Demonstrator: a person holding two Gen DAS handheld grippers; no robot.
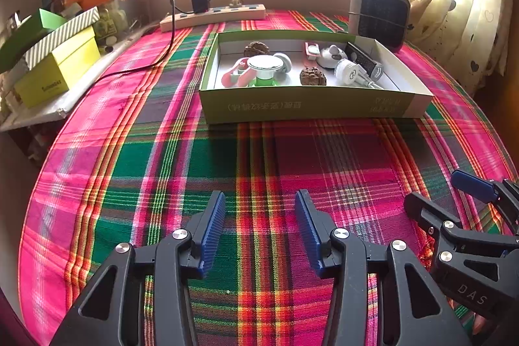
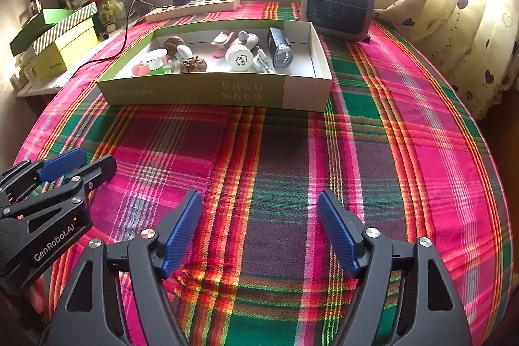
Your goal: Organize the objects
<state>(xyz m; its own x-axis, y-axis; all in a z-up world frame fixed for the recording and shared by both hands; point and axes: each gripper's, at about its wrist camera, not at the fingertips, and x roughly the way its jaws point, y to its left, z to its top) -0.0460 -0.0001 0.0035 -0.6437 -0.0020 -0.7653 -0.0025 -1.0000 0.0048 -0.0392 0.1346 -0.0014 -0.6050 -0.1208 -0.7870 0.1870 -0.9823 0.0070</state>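
Note:
A shallow green-and-white box lies on the plaid tablecloth. Inside it are two walnuts, a white-capped green and red item, a white bulb-like piece, a black device and a few smaller things. My left gripper hovers over bare cloth in front of the box, open and empty. My right gripper is beside it on the right, open wider, with nothing between its blue pads.
A grey fan heater stands behind the box's right end. A power strip with a charger and a trailing black cable lies at the back. Stacked yellow, striped and green boxes crowd the left ledge. A curtain hangs on the right.

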